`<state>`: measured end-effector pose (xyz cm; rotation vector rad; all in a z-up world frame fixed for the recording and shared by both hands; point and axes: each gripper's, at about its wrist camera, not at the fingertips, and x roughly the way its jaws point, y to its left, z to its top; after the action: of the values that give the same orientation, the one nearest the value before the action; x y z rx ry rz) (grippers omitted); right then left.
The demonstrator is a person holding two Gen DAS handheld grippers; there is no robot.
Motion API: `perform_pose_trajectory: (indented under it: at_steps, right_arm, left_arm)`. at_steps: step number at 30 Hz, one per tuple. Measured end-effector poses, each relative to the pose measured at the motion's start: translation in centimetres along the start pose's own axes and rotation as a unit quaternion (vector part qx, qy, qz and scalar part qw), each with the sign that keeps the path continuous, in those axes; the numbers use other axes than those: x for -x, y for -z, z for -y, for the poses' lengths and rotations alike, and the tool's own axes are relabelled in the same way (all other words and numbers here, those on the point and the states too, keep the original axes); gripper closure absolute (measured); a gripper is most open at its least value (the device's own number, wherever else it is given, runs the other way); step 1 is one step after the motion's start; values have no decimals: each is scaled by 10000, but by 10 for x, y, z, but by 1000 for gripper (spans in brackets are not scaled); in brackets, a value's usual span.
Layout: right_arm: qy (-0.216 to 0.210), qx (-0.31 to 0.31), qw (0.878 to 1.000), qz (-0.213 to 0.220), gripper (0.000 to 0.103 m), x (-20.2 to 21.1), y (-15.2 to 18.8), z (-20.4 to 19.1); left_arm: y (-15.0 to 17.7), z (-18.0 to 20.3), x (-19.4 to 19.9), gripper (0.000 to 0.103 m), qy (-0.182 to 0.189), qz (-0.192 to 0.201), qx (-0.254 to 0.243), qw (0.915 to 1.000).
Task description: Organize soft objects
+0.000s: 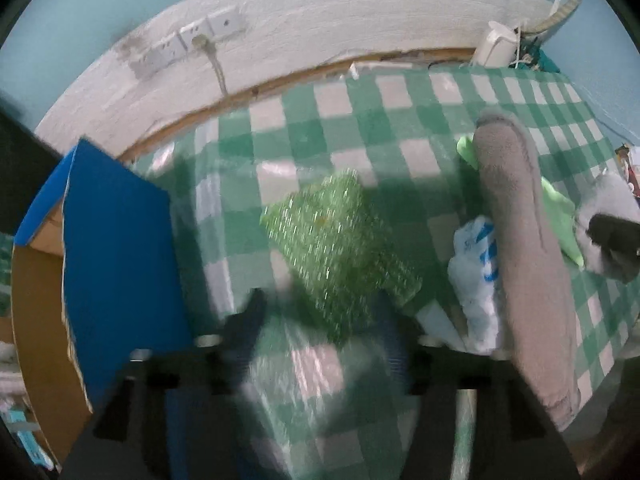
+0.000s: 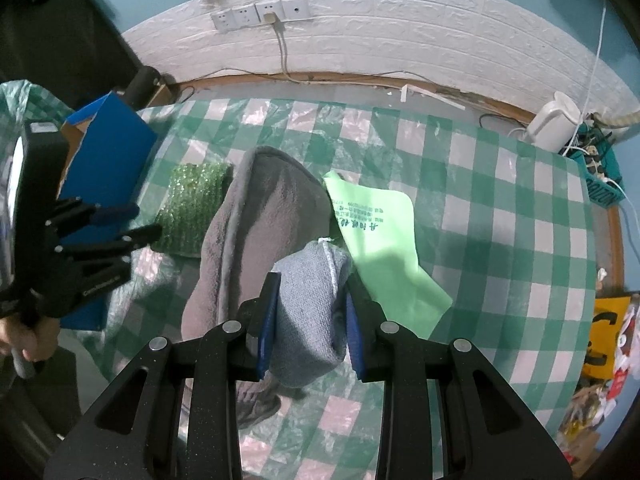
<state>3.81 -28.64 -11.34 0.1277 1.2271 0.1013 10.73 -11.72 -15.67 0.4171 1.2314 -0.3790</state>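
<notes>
- Where the right gripper (image 2: 310, 312) hangs over the checked table (image 2: 500, 216), its jaws squeeze a blue-grey cloth (image 2: 310, 308).
- Under it lies a long grey towel (image 2: 256, 216), touching a light green sheet (image 2: 380, 240).
- Near the blue box (image 1: 116, 248), the left gripper (image 1: 320, 320) has spread jaws by a sparkly green pad (image 1: 336, 248).

Home room: checked tablecloth (image 2: 480, 184), wall sockets (image 2: 260, 14), kettle (image 2: 554, 122).

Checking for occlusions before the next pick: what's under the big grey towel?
The grey towel lies over the left edge of a light green sheet and the checked tablecloth. The left wrist view shows a white plastic bag at its side. Anything further beneath is hidden.
</notes>
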Motion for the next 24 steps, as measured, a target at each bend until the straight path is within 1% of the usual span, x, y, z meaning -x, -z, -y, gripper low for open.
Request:
perform_pose_trajectory:
  at_steps: [1,3,5,8,17,24]
  right_arm:
    - [-7,-10,10000,-15,73,-1,0,1]
    - [-11,-16,10000,-31,74,-2,0,2]
    - [-27,-27,10000,-47,74,-4,0,5]
    - [-46,-54,10000,-65,74,-5,0,9]
    - [-91,-193,9997,-76,74,-7,2,22]
    - [-131,-211,9996,-113,74,-9,2,25]
  left_arm:
    - [-1,1,0,26,-17,90,-36,10000]
    - [-6,7,-2,26,-120,198,-146,9996]
    - [-9,10,-7,26,-85,127,-213,9997]
    - [-14,14,-15,23,-174,58,-242,9995]
    - [-20,21,-41,23,-184,-307,-186,9992]
    - [-20,25,-48,21,-172,-339,-183,9991]
